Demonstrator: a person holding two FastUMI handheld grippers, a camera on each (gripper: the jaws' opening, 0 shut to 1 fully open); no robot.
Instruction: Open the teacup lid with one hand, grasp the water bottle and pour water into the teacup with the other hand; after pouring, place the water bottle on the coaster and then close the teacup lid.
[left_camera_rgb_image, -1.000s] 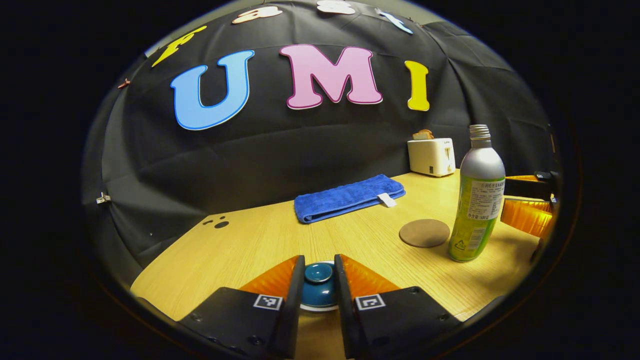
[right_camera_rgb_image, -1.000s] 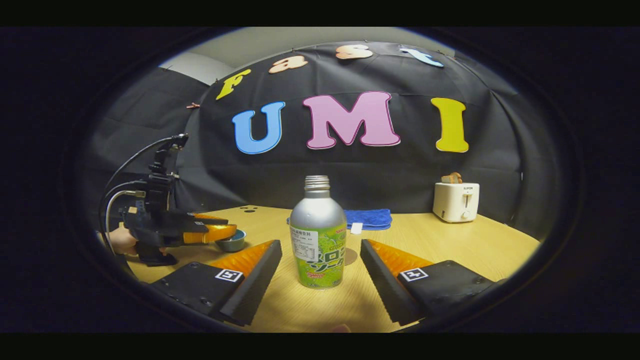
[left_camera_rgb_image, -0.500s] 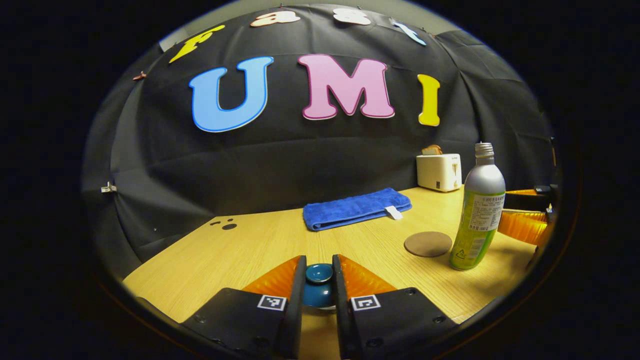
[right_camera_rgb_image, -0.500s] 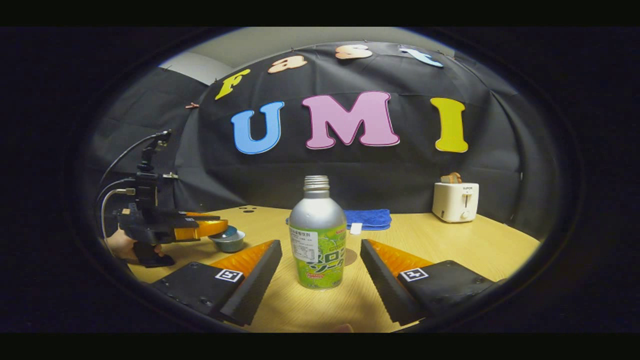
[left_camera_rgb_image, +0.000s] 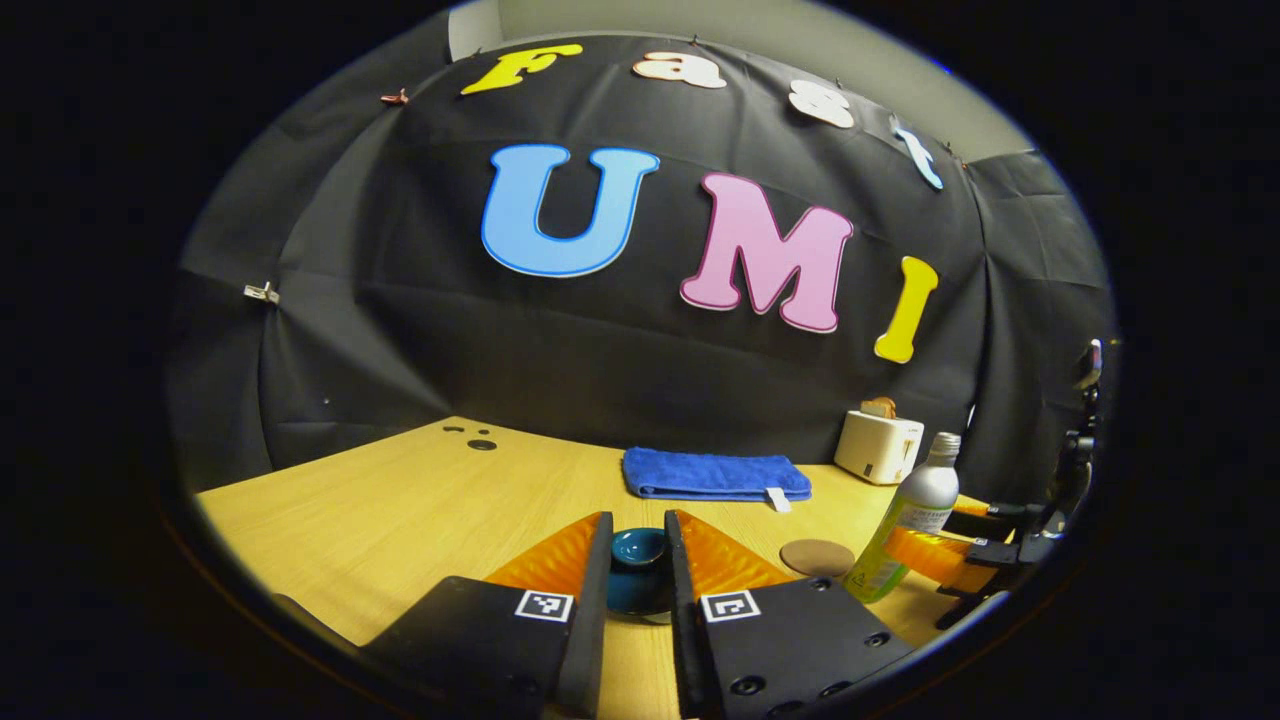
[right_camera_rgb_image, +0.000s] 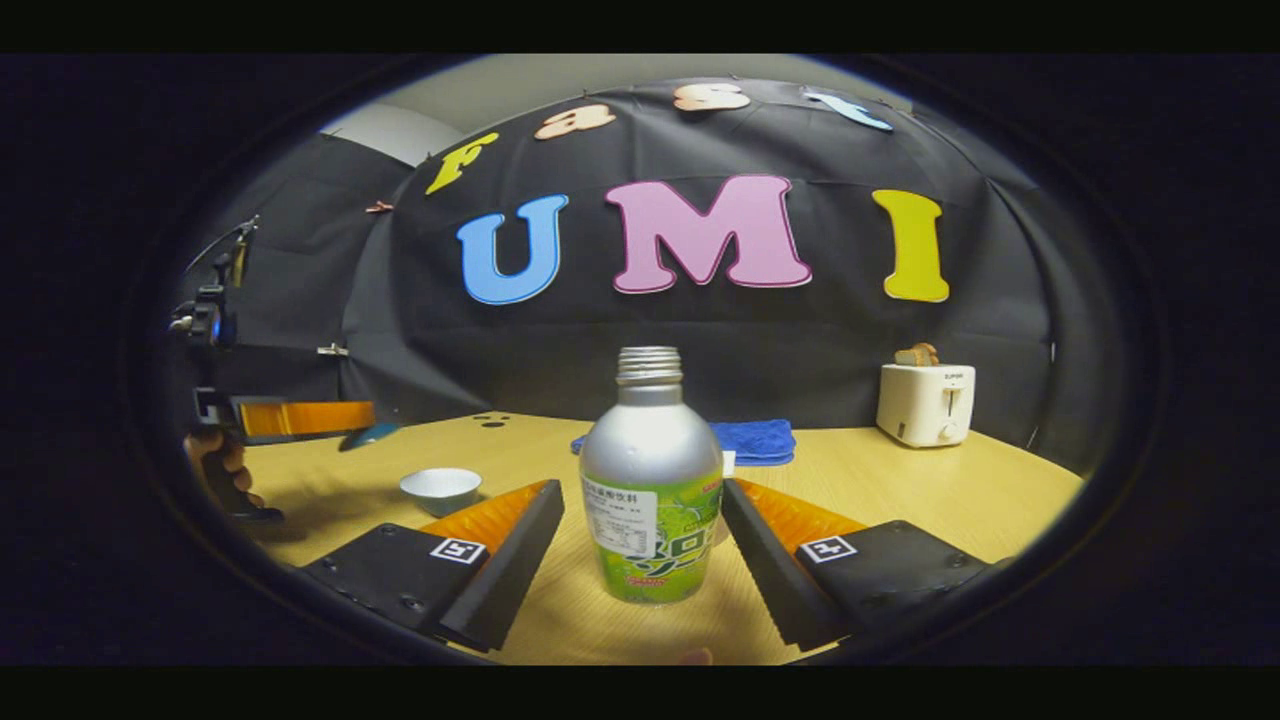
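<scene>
The left gripper (left_camera_rgb_image: 638, 560) pinches the blue lid (left_camera_rgb_image: 637, 572) up high, and the right gripper (right_camera_rgb_image: 640, 545) waits open around the bottle (right_camera_rgb_image: 651, 480).

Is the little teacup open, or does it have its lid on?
Open. The teacup sits bare on the table, and the left gripper holds the lid up.

A: How is the light?
B: Dim booth, lit from above. The wooden table (right_camera_rgb_image: 900, 500) glows warm at lower centre; the edges fall dark.

A: Shadows, glare?
B: Soft shadows at lower left of the right gripper view. A mild sheen lies on the bottle (right_camera_rgb_image: 651, 480).

A: Sharpness?
B: Crisp centrally; fisheye bending curves the rims, where detail smears.
</scene>
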